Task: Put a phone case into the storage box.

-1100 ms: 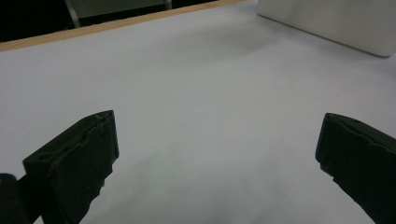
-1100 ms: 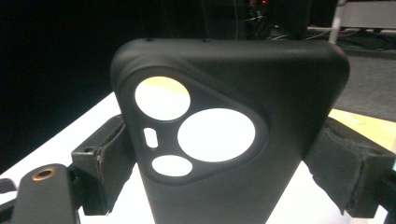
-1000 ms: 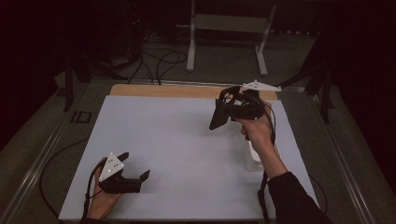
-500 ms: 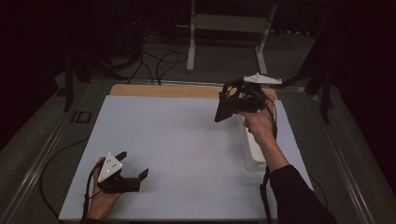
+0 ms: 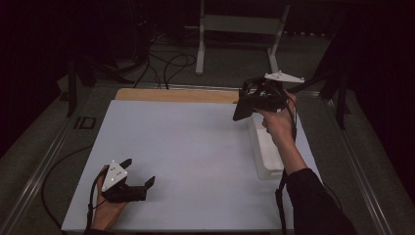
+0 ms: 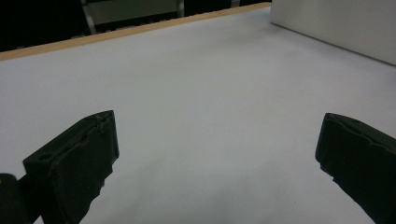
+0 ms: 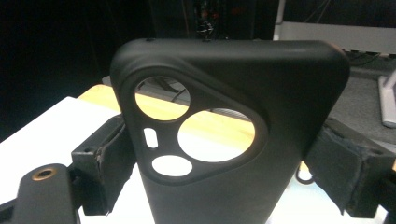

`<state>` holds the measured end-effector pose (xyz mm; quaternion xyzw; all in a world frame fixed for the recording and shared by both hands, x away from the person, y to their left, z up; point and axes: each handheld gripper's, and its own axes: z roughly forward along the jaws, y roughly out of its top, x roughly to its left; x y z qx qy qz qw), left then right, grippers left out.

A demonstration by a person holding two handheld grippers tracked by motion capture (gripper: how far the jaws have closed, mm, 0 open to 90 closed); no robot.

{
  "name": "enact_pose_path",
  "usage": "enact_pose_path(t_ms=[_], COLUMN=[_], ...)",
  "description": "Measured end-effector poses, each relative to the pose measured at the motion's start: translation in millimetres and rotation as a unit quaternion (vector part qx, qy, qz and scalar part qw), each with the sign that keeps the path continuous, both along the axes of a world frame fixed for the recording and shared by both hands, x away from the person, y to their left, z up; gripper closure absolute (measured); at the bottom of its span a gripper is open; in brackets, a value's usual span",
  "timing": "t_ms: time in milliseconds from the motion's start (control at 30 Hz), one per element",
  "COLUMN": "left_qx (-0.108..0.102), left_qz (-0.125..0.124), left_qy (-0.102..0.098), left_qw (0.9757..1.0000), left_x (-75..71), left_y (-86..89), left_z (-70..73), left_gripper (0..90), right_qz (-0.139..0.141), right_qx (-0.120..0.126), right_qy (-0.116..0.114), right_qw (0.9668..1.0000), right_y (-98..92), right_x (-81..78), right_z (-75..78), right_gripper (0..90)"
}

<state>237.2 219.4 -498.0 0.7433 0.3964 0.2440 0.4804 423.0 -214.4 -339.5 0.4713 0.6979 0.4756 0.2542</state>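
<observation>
1. Black phone case (image 5: 243, 108) hangs in the right gripper (image 5: 262, 95), high view: it is lifted above the far right part of the table (image 5: 195, 147), over the far end of the white tray (image 5: 266, 152). The left gripper (image 5: 128, 186) rests low at the near left corner, well apart from both. My judgement: the case is being carried, either out of the tray or toward a spot on the table. Keep it level and clear of the tray wall while moving.

2. Left gripper view: its jaws stand wide with nothing but bare white table between them. The tray's white wall (image 6: 336, 23) shows at the far right. If this gripper is to help, it should approach the free edge of the case with the jaws still wide, not crowd the right one.

3. Right gripper view: the jaws are closed on the case (image 7: 233, 135), one pad on each long side, the camera cut-outs (image 7: 196, 126) facing the lens and the top end up. The grip sits low on the case, so the upper part is free to sway. A soft case may flex or twist out, so hold steady pressure, move slowly, and lower it until it touches before letting go.
</observation>
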Motion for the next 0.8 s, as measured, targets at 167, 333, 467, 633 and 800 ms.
enact_pose_path(t_ms=[167, 333, 467, 633, 800], left_qx=[0.000, 0.001, 0.001, 0.002, 0.000], left_qz=[0.000, -0.001, -0.001, -0.002, -0.002], left_qy=[0.001, 0.001, 0.001, 0.002, 0.002], left_qw=[1.0000, 1.0000, 1.0000, 1.0000, 1.0000], left_x=[0.0, 0.2, 0.1, 0.0, 0.0], left_y=[0.1, -0.4, -0.2, -0.4, -0.8], left_z=[0.0, -0.3, -0.3, -0.4, -0.4], left_gripper=[0.1, 0.2, 0.2, 0.2, 0.2], right_qz=[-0.019, -0.040, -0.049, -0.068, -0.084], right_qx=[0.000, 0.001, 0.000, -0.001, -0.004], right_qy=[0.000, 0.003, 0.005, 0.007, 0.008], right_qw=[0.9998, 0.9992, 0.9988, 0.9976, 0.9965], right_y=[-9.1, -19.7, -25.2, -35.9, -41.8], right_x=[4.2, 8.4, 10.5, 15.0, 19.8], right_z=[-0.4, -1.1, -1.4, -1.0, -2.8], right_gripper=[14.0, 14.0, 14.0, 14.0, 14.0])
